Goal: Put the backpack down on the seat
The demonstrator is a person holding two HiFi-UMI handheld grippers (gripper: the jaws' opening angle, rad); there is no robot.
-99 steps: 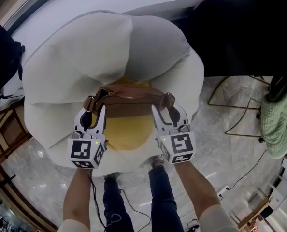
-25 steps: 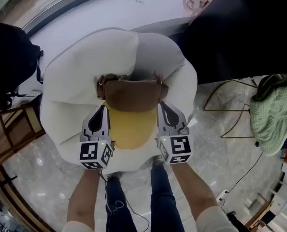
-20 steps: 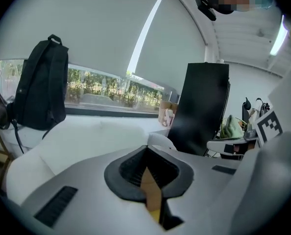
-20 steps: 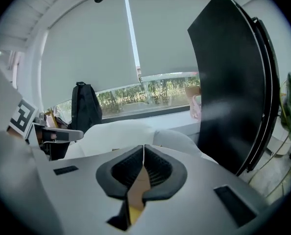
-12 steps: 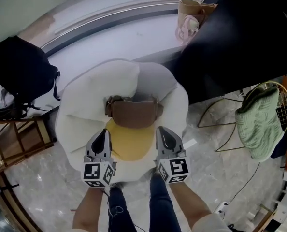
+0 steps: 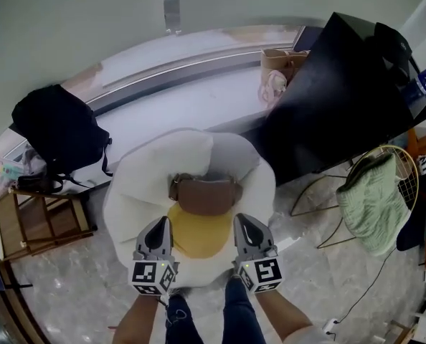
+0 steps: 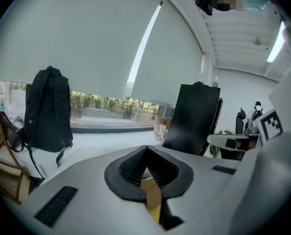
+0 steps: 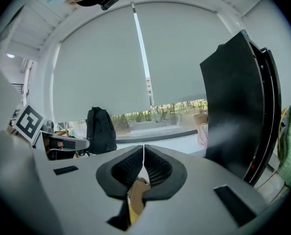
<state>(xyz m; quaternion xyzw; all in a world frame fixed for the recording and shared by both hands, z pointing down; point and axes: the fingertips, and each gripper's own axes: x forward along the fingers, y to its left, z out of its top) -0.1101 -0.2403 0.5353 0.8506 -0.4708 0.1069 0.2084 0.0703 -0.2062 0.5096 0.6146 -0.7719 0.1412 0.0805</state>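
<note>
A small brown backpack (image 6: 206,196) lies on the seat (image 6: 138,192), a white petal-shaped cushion chair with a yellow centre (image 6: 199,236). It rests at the back of the yellow part, against the white backrest. My left gripper (image 6: 160,225) and right gripper (image 6: 242,222) hover side by side over the seat's front edge, apart from the bag. Both are shut with nothing between the pads. In the left gripper view the jaws (image 7: 146,154) meet at the tips, and a sliver of brown and yellow shows below them. The right gripper view shows the same (image 8: 144,153).
A black backpack (image 6: 59,131) leans on the window ledge at the left, above a wooden rack (image 6: 34,224). A large black panel (image 6: 342,92) stands right of the seat, with a tan bag (image 6: 281,67) behind it. A green cloth (image 6: 367,203) hangs on a wire chair at the right.
Four seconds ago both grippers gripped the brown backpack's ends; they have let go. Over the last second both shut grippers rose and drew back, while the bag stayed on the seat.
</note>
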